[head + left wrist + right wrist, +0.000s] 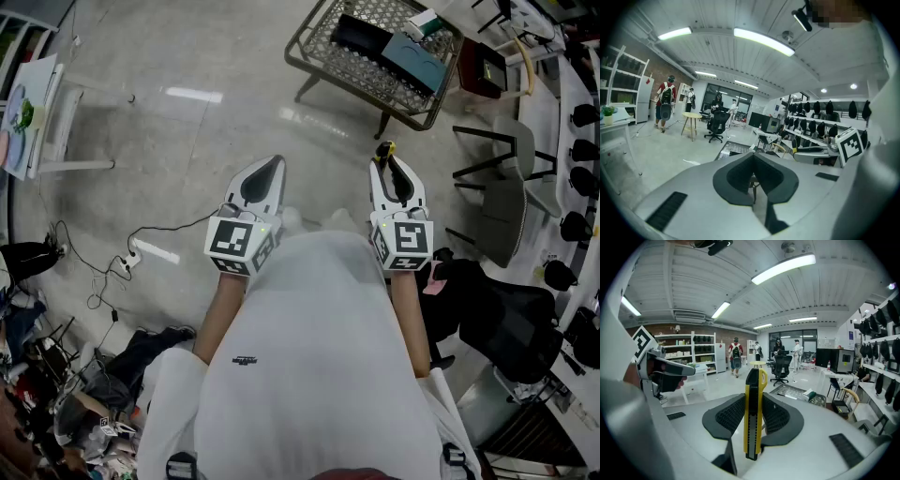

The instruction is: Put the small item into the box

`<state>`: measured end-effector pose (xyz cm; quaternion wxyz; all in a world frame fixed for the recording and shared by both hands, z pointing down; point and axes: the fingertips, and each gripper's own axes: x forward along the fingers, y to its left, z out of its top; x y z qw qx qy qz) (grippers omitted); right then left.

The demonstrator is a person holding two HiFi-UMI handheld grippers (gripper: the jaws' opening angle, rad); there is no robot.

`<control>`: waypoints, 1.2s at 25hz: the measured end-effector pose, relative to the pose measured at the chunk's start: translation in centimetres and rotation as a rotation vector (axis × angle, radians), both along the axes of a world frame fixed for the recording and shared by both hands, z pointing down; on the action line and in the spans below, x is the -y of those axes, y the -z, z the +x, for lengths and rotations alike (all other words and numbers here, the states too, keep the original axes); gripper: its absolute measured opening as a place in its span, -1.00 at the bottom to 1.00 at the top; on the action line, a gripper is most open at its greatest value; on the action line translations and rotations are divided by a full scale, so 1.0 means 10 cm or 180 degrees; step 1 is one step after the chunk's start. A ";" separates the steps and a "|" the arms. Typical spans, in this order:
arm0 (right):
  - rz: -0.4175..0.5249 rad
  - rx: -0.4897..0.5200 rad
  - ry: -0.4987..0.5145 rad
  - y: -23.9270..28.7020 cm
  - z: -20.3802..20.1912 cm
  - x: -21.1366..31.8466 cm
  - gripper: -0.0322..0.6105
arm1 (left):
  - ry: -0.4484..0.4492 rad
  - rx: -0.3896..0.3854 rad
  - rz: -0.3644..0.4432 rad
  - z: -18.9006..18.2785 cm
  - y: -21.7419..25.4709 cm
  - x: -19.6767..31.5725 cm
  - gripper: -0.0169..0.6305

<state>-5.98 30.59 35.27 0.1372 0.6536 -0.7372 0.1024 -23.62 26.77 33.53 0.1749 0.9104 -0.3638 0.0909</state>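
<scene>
open-plan lab/workshop space, not a home. polished concrete floor [187,131], ribbed ceiling with long strip lights [763,41], glass doors [727,97] at the far end. white storage shelving [693,350] along one wall, wheeled office chairs [716,125], benches with a black monitor [833,360], rows of dark gear hung on wall racks [811,125]. wire mesh table [356,67] loaded with kit, power strip [129,264] and loose cables on the floor, clutter piled at one side. person with a backpack [735,357] standing mid-room.
</scene>
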 end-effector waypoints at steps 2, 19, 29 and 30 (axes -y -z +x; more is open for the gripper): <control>-0.0005 -0.0075 0.0049 0.07 0.01 -0.14 -0.57 | 0.0017 -0.0046 -0.0017 0.09 0.05 -0.14 -0.94; 0.0264 0.0304 0.0202 0.36 0.77 -0.71 -0.57 | -0.0031 0.0081 0.0054 1.25 0.24 -0.69 -0.94; 0.0305 0.0393 0.0341 0.22 1.17 -0.86 -0.57 | -0.0006 0.0164 0.0059 1.70 0.12 -0.86 -0.94; 0.0311 0.0404 0.0334 0.21 1.22 -0.88 -0.57 | 0.0008 0.0171 0.0034 1.74 0.09 -0.88 -0.94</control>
